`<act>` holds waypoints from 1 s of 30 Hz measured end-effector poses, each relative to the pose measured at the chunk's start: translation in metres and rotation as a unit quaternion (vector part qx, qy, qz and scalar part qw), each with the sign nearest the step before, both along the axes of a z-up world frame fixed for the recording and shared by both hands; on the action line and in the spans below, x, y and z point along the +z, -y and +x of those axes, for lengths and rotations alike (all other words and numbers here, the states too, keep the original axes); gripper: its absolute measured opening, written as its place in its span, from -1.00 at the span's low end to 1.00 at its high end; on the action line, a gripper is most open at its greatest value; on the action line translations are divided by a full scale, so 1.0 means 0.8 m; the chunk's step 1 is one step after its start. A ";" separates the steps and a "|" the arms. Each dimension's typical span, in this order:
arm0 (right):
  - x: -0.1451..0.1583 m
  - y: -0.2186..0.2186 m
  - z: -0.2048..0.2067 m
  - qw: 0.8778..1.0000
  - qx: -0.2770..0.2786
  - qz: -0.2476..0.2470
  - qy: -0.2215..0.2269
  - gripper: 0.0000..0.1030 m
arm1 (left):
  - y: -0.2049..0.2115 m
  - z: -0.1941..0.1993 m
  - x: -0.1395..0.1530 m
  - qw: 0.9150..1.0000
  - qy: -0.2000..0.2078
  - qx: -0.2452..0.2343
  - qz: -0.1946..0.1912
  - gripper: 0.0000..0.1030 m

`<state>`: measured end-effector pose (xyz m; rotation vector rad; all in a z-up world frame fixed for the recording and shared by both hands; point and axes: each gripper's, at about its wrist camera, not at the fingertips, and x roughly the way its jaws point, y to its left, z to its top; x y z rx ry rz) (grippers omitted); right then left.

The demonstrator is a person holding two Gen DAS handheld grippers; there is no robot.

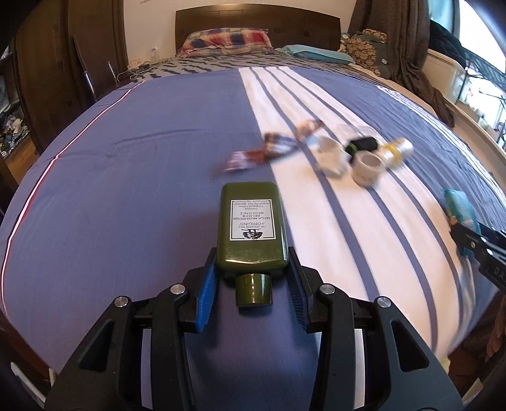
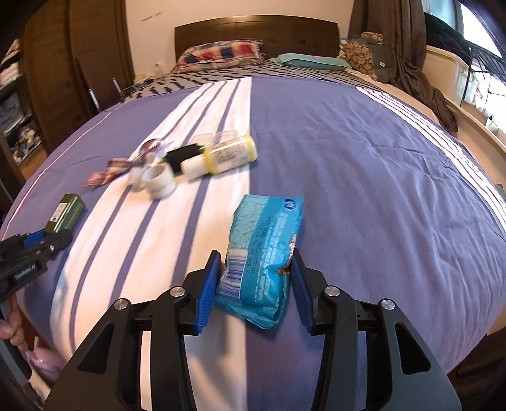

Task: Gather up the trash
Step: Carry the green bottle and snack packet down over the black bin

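My left gripper (image 1: pixel 253 262) is shut on a dark green lotion bottle (image 1: pixel 252 226), cap toward the camera, held just above the bed. My right gripper (image 2: pixel 256 262) is shut on a blue snack bag (image 2: pixel 262 253). A pile of trash lies on the white stripe: brown candy wrappers (image 1: pixel 268 150), a white tape roll (image 1: pixel 368 166), a black item (image 1: pixel 363 144), a yellow-capped bottle (image 1: pixel 397 150). The same pile shows in the right wrist view: tape roll (image 2: pixel 159 180), yellow bottle (image 2: pixel 227 155), wrappers (image 2: pixel 110 172). The other gripper shows in each view's edge (image 1: pixel 468 240) (image 2: pixel 47 240).
The bed (image 1: pixel 126 158) has a blue and white striped cover. Pillows (image 1: pixel 226 41) and a dark headboard (image 1: pixel 256 22) are at the far end. A wooden wardrobe (image 1: pixel 47 63) stands left. Curtains and a window ledge (image 2: pixel 442 79) are on the right.
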<state>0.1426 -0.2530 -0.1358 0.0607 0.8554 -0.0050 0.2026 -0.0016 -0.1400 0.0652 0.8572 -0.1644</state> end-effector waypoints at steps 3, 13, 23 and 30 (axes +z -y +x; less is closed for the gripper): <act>0.000 -0.005 -0.019 1.000 0.010 0.001 0.000 -0.26 | 0.007 -0.028 0.001 1.000 0.003 -0.010 -0.002 -0.24; 0.001 -0.011 -0.086 0.999 0.030 0.011 0.005 -0.39 | 0.031 -0.120 0.002 0.999 0.014 -0.040 -0.019 -0.24; 0.001 -0.012 -0.163 0.998 0.050 0.036 0.017 -0.41 | 0.046 -0.193 -0.006 0.997 0.018 -0.069 -0.034 -0.24; -0.020 -0.023 -0.198 0.997 0.070 0.044 -0.003 -0.41 | 0.051 -0.229 -0.028 0.995 -0.002 -0.087 -0.040 -0.24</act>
